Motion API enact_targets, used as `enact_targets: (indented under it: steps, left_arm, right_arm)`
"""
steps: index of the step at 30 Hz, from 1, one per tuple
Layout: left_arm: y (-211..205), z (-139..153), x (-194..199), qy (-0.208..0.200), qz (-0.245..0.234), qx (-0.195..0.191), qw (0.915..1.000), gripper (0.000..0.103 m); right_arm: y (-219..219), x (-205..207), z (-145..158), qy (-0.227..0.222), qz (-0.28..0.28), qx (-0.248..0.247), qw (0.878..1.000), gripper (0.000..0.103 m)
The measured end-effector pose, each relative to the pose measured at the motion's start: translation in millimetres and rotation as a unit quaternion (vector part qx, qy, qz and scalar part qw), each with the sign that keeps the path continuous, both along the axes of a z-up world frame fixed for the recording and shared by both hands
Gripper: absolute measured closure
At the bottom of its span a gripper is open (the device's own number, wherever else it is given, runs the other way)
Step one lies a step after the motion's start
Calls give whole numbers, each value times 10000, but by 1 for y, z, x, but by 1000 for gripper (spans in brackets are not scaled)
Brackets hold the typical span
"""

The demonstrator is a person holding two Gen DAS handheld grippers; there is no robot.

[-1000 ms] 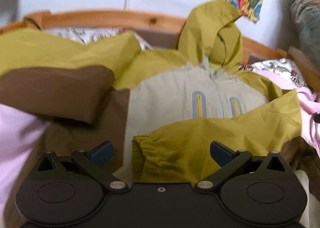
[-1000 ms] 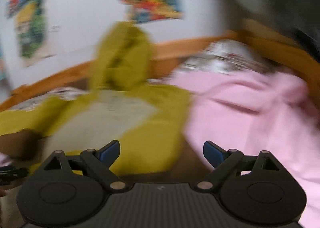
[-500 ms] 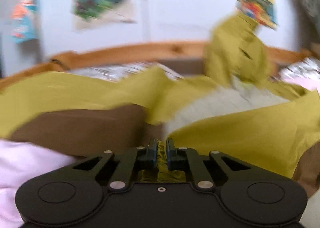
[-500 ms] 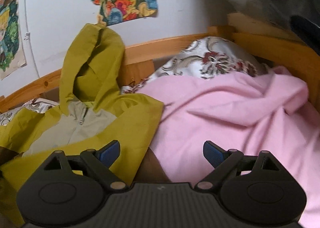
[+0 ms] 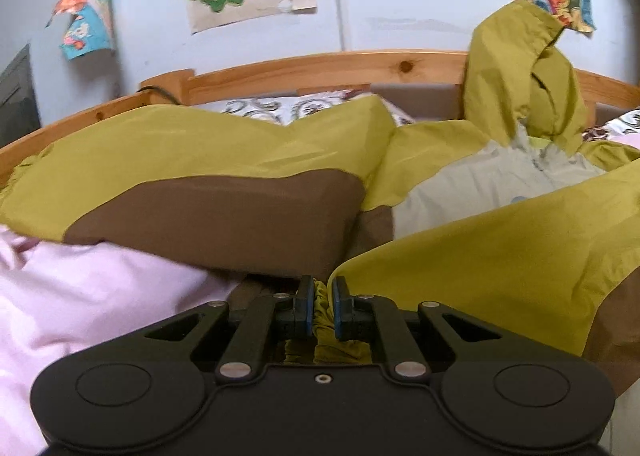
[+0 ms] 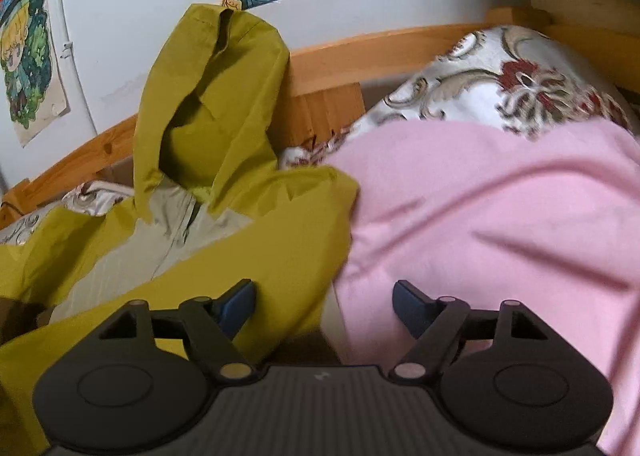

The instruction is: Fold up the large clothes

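The right gripper [image 6: 323,306] has just been closing but stands wide, nothing pinched, over the jacket's [image 6: 256,256] yellow sleeve edge; its hood [image 6: 208,95] leans on the far wooden rail [image 6: 360,51]; a pink blanket [image 6: 500,215] lies right, floral pillow [image 6: 500,79] beyond.

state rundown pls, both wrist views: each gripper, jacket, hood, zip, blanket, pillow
Left gripper: shut on the sleeve cuff.
Right gripper: open, jaws have just been closing, nothing pinched.
Jacket: spread front up, one sleeve folded across it.
Hood: propped upright against the headboard.
Zip: closed where visible.
Pink blanket: rumpled, beside the jacket.
Floral pillow: partly under the blanket.
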State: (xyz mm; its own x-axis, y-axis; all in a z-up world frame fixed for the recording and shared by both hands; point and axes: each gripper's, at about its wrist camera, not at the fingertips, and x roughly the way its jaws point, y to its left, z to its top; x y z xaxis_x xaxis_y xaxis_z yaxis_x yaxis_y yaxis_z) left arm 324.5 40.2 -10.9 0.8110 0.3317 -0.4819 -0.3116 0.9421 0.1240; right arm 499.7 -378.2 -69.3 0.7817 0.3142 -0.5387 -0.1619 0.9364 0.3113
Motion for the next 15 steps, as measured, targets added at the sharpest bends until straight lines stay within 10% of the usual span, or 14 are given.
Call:
enact_targets:
  steps: [5,7,9,15]
  left_arm:
    - [8,-2,-12,80,304,-52,9995,94]
    - [9,-3,-13,79,278,-121,9995,94]
    - [7,-2,-14,51,209,-104,9997,94]
    - [-5,5,-13,-344,-354,-506,9975,94]
  right_arm:
    - [14,28,4,119,204,-193,9995,27]
    - [17,34,4,118,276,-214,9993,42]
    - [20,43,4,271,401,-187,9987,82]
    - [13,36,36,-117,-153,-575,9982,99]
